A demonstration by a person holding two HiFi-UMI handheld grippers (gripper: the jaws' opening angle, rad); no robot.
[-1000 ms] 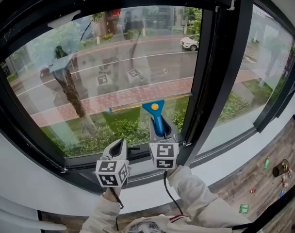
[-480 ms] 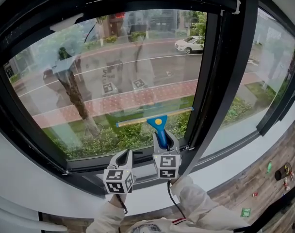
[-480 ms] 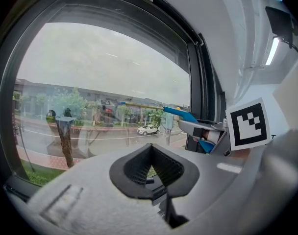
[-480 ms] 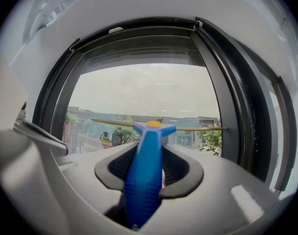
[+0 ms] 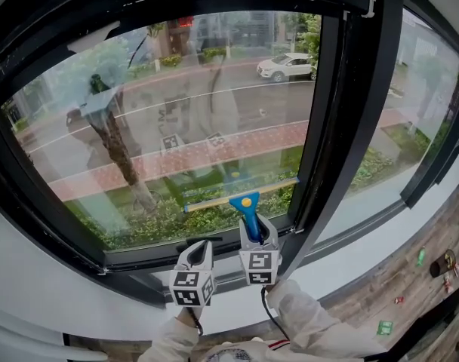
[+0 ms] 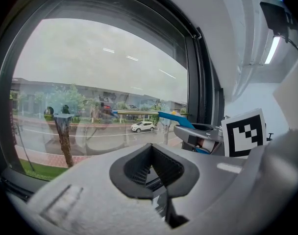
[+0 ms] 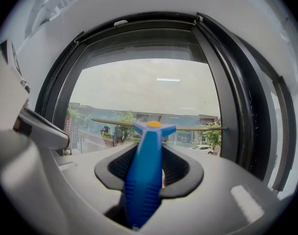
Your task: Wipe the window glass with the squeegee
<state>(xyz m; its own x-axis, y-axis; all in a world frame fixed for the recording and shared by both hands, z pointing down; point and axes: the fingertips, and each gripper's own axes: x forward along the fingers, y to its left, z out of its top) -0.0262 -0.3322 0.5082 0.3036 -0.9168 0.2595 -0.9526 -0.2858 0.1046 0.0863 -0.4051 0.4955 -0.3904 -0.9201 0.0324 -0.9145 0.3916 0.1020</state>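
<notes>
A squeegee (image 5: 246,202) with a blue handle and a long thin blade lies against the window glass (image 5: 177,111) low on the pane, near the bottom frame. My right gripper (image 5: 254,236) is shut on the blue handle (image 7: 145,170), and its blade (image 7: 188,128) runs across the pane ahead. My left gripper (image 5: 199,253) hangs just left of the right one, below the sill line, shut with nothing in its jaws. In the left gripper view the squeegee (image 6: 174,119) shows at the right, beside the right gripper's marker cube (image 6: 244,131).
A thick black upright frame (image 5: 350,104) stands right of the pane, with a second window (image 5: 411,119) beyond it. The black bottom frame (image 5: 161,251) and white sill lie under the grippers. A wooden floor (image 5: 411,292) with small scattered items lies at lower right.
The squeegee and my right gripper have slid down the glass toward the bottom frame. My left gripper moved down and a little right alongside.
</notes>
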